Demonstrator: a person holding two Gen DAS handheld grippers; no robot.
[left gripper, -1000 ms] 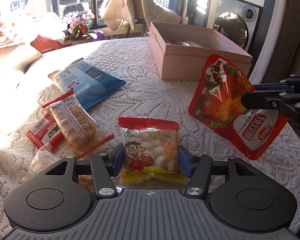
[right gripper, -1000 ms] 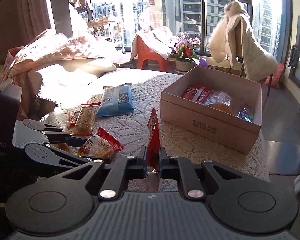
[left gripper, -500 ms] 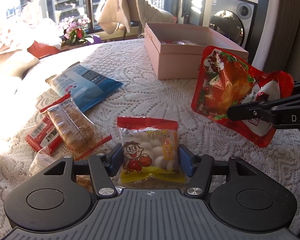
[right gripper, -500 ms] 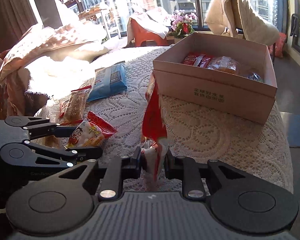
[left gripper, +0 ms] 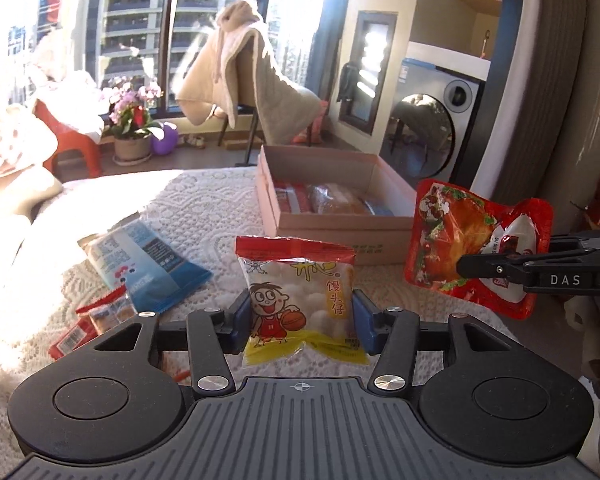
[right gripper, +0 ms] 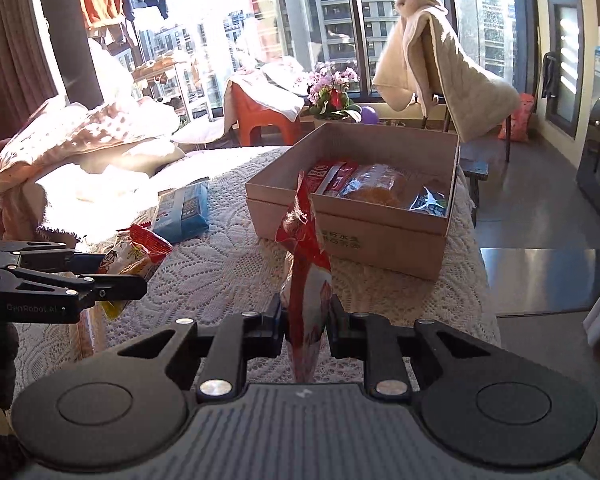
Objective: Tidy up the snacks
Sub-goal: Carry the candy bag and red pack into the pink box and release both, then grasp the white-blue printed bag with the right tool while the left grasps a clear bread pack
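Yellow snack bag [left gripper: 300,304] now lifted, left gripper [left gripper: 302,320] closing on it; red pouch [right gripper: 306,280] nearer box [right gripper: 360,236]

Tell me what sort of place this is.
Most likely a high-rise flat's living space: a washing machine by the wall, a potted plant at a window facing tower blocks, and a lace-covered table with snack packets.
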